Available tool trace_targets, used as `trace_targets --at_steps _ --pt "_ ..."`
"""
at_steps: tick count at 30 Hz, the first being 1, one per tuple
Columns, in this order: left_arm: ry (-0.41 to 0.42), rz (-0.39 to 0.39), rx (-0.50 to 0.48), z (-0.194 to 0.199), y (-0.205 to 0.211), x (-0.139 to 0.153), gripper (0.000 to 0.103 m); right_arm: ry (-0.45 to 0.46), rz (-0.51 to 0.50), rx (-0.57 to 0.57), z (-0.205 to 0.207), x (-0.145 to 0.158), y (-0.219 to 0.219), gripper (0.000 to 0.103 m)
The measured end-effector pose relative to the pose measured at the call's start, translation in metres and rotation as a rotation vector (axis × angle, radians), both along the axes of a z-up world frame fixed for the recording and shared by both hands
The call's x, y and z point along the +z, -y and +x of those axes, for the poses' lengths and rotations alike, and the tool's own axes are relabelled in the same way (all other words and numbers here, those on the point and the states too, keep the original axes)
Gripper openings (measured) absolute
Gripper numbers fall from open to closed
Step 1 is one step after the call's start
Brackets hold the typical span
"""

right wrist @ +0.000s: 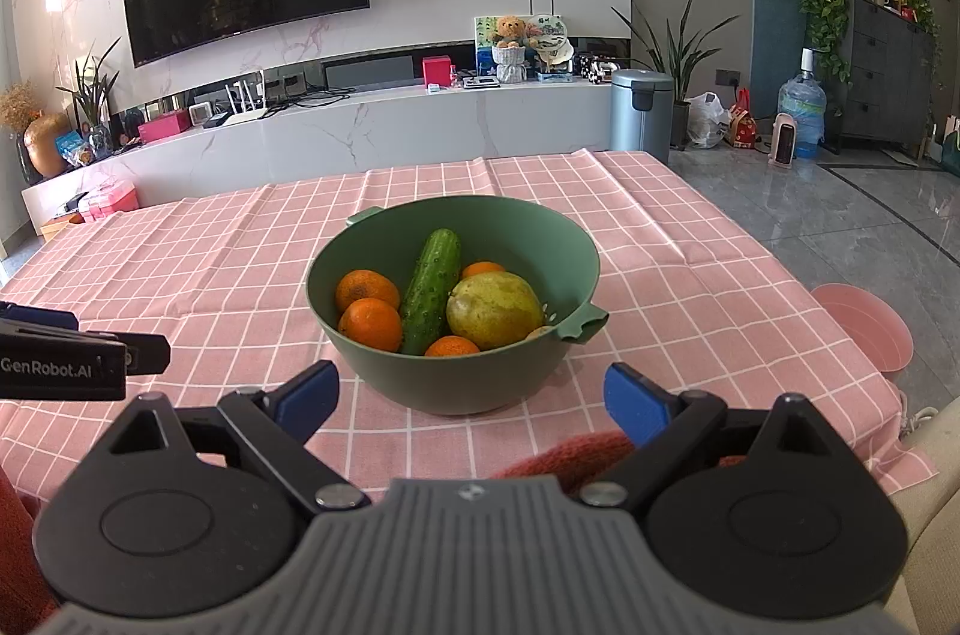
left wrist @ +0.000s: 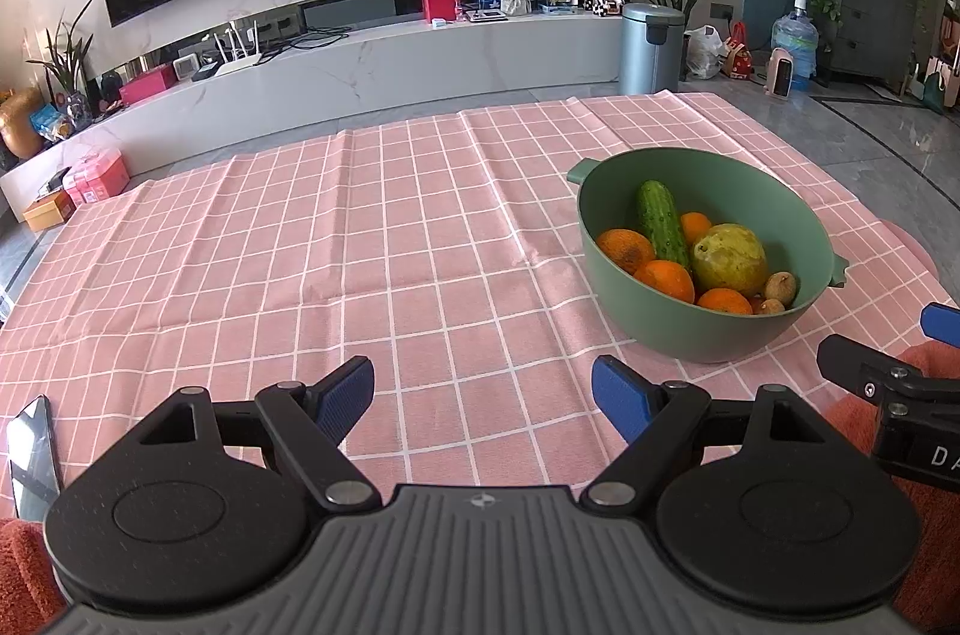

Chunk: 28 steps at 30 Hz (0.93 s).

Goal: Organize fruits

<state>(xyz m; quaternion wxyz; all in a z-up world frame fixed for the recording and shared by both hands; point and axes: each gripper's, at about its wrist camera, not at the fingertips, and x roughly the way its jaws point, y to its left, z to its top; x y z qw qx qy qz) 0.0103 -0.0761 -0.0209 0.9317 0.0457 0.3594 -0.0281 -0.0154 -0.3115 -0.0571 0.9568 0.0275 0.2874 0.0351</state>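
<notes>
A green bowl (left wrist: pixel 708 335) stands on the pink checked tablecloth (left wrist: pixel 360 245), at the right in the left wrist view and at the centre in the right wrist view (right wrist: pixel 456 383). It holds a cucumber (right wrist: pixel 429 299), a yellow-green pear (right wrist: pixel 495 308), several oranges (right wrist: pixel 371 323) and small brown fruits (left wrist: pixel 780 285). My left gripper (left wrist: pixel 483 398) is open and empty, low over the cloth left of the bowl. My right gripper (right wrist: pixel 471 398) is open and empty, just in front of the bowl.
A phone (left wrist: pixel 33 455) lies at the cloth's near left edge. A pink bucket (right wrist: pixel 864 329) stands off the table's right side. A TV console (right wrist: pixel 360 125) and a bin (right wrist: pixel 642 113) are beyond the far edge.
</notes>
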Motion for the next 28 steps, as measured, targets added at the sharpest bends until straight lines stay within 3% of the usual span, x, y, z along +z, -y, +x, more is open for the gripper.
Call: trace_targets --at_steps 28 --pt "0.002 -0.011 0.029 -0.003 -0.001 0.011 0.096 -0.005 0.000 -0.004 0.000 -0.002 -0.001 0.092"
